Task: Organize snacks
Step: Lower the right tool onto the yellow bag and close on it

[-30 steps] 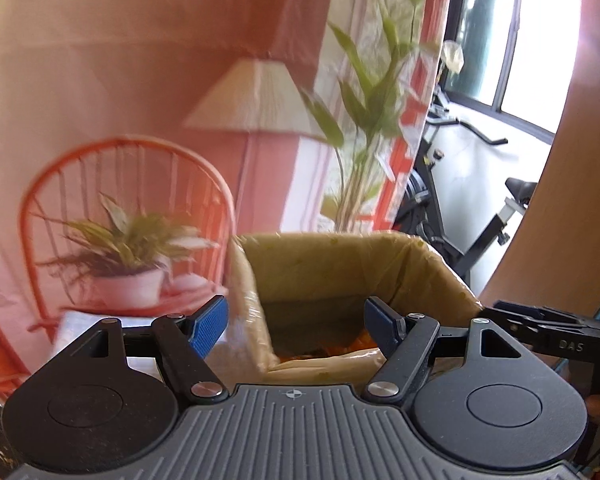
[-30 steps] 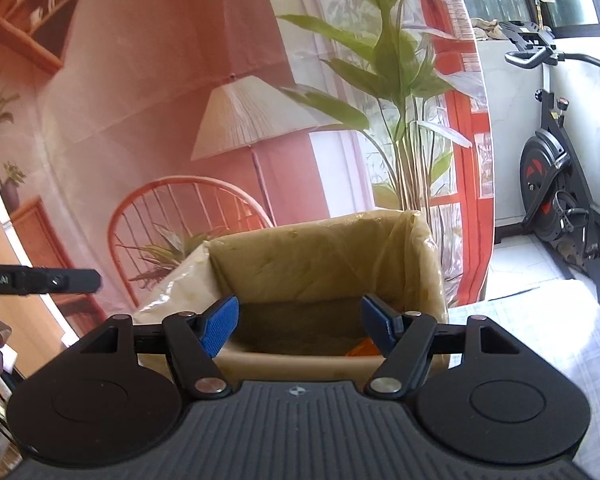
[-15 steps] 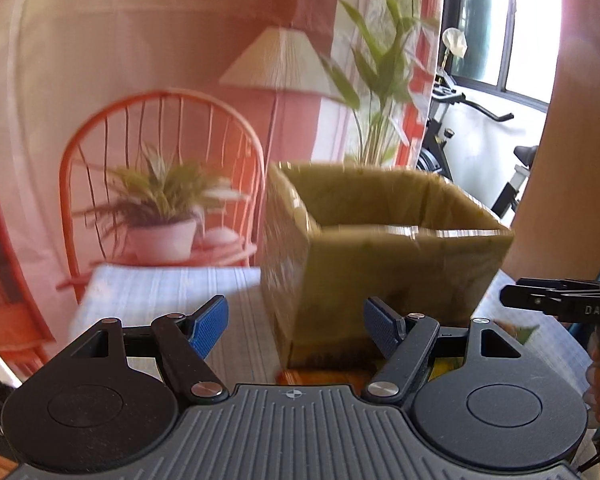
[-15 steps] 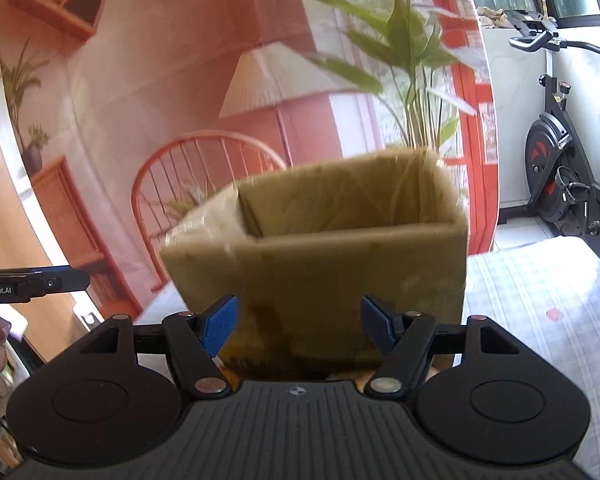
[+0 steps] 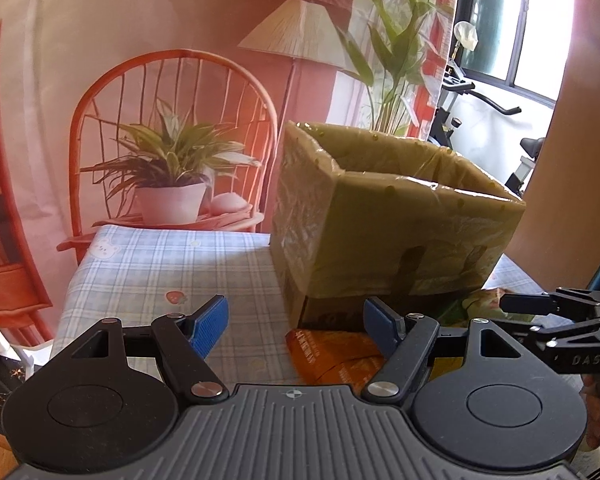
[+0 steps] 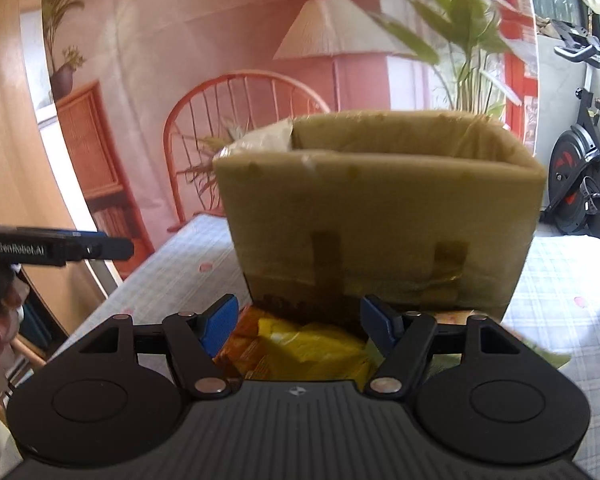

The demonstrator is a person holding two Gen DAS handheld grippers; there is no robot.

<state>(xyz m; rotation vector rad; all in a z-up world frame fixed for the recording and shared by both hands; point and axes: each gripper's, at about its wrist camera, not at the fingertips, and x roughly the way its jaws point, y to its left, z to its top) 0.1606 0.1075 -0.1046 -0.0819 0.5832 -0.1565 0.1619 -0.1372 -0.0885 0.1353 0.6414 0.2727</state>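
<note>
Descent, left wrist view: the left gripper [image 5: 294, 322] has been lowered from the rim of the cardboard box [image 5: 396, 236] to the tabletop [image 5: 148, 280]; jaws are parted and empty, an orange snack packet [image 5: 332, 354] lying just ahead.

Right wrist view: the right gripper [image 6: 298, 320], likewise lowered, is held unclenched over a yellow snack packet [image 6: 300, 350], seemingly untouched. A pick-up is judged next.
</note>
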